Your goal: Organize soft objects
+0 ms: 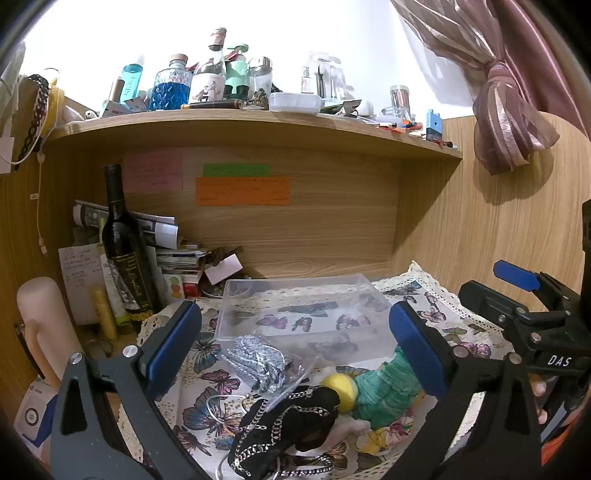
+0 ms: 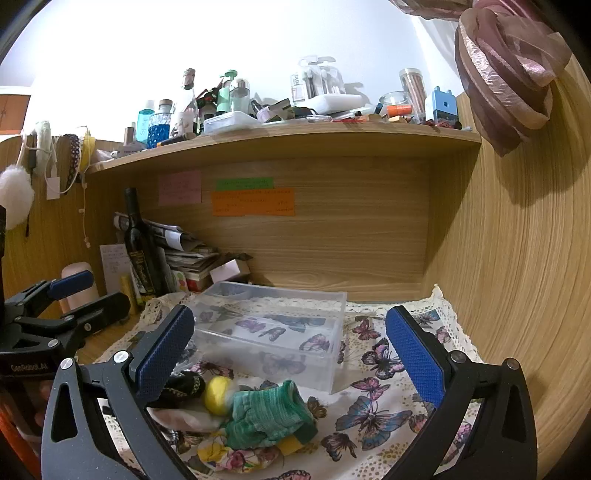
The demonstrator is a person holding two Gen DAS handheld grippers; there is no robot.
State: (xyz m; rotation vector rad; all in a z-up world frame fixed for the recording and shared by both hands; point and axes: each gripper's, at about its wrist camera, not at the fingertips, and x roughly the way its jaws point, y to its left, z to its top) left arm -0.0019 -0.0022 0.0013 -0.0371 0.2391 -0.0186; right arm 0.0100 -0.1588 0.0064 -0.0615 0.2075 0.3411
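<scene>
Both hand-held grippers, left [image 1: 295,347] and right [image 2: 291,354], are held spread, empty. Green knit piece [image 2: 269,417], just below right gripper: judged light, limp; best pinched mid-bunch.

A wooden alcove backs the worktop [image 2: 99,350], with 3 coloured paper notes [image 1: 242,190] stuck on its rear panel. At 12 o'clock a cluttered shelf [image 1: 258,127] meets a bright white wall [image 1: 295,29]; at 2 o'clock hangs a knotted mauve curtain [image 1: 506,99].
</scene>
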